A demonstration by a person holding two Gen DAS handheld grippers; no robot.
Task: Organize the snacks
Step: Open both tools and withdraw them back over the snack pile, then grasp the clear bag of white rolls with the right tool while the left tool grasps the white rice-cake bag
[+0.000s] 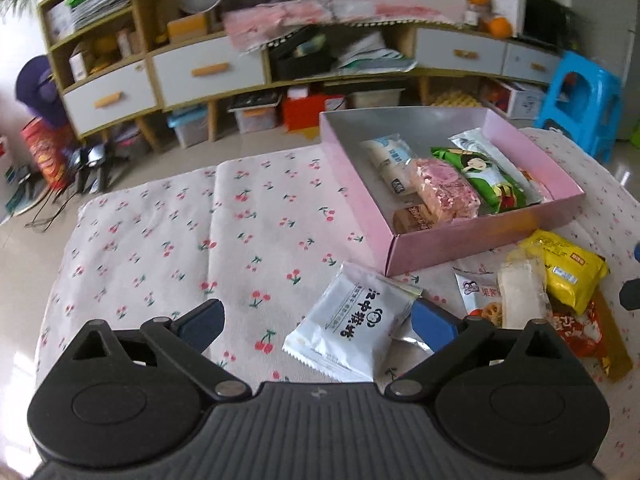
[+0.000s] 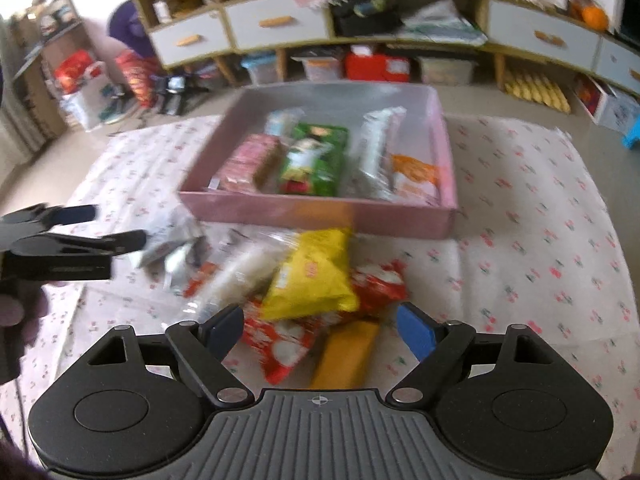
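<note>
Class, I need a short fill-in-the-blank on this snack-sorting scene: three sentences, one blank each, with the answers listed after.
1. The sorted snacks lie inside a shallow box whose outer walls are ____.
2. The white packet lies between the open fingers of the ____ gripper.
3. The tablecloth is printed with small red ____.

Answers: pink; left; cherries

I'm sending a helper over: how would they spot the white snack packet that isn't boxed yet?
Find the pink box on the cherry-print cloth. Just in front of its near corner lies the white packet, flat, alone, with black characters; the neighbouring pile is yellow, red and clear.
</note>
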